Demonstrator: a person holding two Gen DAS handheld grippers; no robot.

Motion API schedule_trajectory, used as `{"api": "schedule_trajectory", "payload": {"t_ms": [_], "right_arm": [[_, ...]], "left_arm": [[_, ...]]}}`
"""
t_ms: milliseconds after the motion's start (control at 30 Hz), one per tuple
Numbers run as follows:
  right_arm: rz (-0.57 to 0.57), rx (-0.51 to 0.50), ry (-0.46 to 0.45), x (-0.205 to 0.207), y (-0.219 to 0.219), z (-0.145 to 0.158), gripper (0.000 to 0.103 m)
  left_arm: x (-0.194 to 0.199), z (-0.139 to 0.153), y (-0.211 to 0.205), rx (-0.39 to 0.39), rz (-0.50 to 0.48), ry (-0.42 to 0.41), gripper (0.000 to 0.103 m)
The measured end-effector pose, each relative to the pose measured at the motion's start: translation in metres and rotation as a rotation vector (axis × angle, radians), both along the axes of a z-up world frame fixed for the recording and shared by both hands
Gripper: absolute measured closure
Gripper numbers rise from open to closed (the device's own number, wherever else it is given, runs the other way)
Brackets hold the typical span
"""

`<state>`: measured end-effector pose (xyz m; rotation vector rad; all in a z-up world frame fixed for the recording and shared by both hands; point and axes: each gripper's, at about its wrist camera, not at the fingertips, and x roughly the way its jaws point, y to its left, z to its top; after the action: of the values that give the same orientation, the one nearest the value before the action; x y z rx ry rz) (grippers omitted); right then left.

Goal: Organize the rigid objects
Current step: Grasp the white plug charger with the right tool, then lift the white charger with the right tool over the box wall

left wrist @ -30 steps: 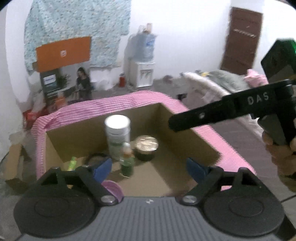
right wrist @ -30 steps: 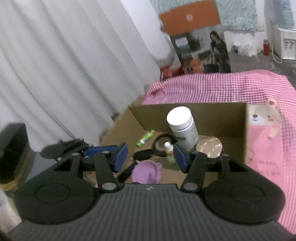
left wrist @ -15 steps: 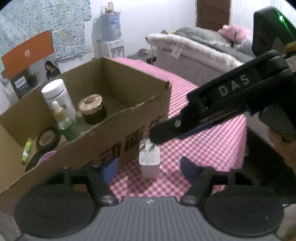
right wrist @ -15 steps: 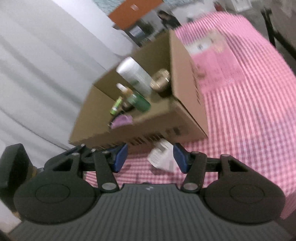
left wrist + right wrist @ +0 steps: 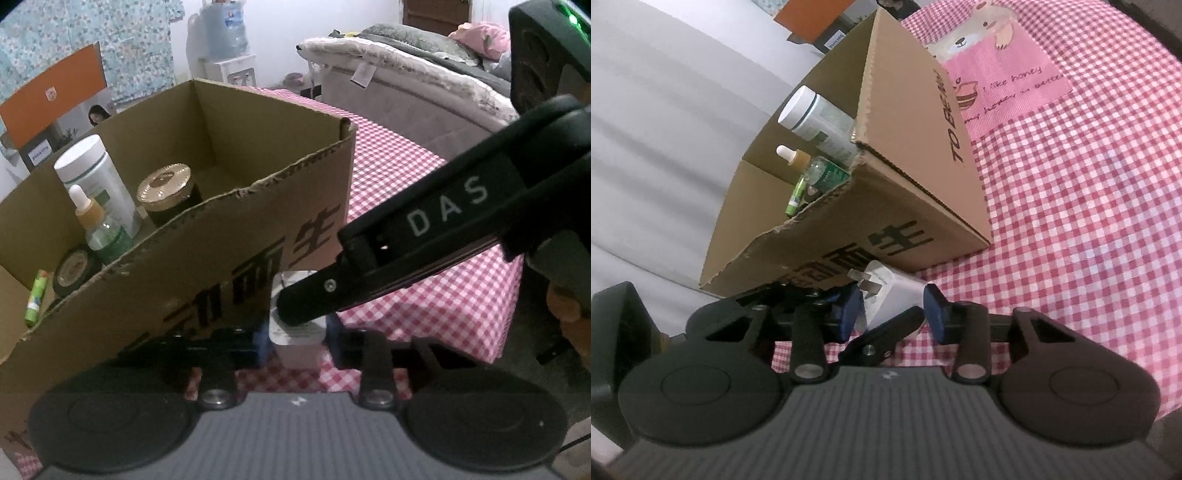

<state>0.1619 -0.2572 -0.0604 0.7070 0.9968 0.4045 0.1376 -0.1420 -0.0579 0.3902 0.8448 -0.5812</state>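
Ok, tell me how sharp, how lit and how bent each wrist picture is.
Left wrist view: dim foreground, white plug adapter in shadow between the left gripper pads; brown cardboard box sharp, walls bowed by the fisheye. Right wrist view: evenly lit, pink checked cloth crisp, its squares curving toward the edges; right gripper in focus.

Both grippers have closed in on the white charger [image 5: 297, 334], the left gripper [image 5: 297, 338] now clamping it.

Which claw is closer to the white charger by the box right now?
Left, but only barely. The left claw has its pads flush on both sides of the white charger. The right claw also straddles it crosswise, contact unclear.
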Motion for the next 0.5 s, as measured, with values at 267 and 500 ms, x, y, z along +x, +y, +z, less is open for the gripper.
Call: {"api": "schedule_trajectory", "payload": {"t_ms": [267, 500], "right_arm": [[-0.009, -0.012, -0.021, -0.018, -0.001, 0.009, 0.071], [-0.008, -0.034, -0.102, -0.053, -0.002, 0.048, 0.071]], "left_arm": [[-0.021, 0.008, 0.003, -0.027, -0.006, -0.021, 0.075], [-0.054, 0.047, 0.013, -0.065, -0.020, -0.100, 0.075]]}}
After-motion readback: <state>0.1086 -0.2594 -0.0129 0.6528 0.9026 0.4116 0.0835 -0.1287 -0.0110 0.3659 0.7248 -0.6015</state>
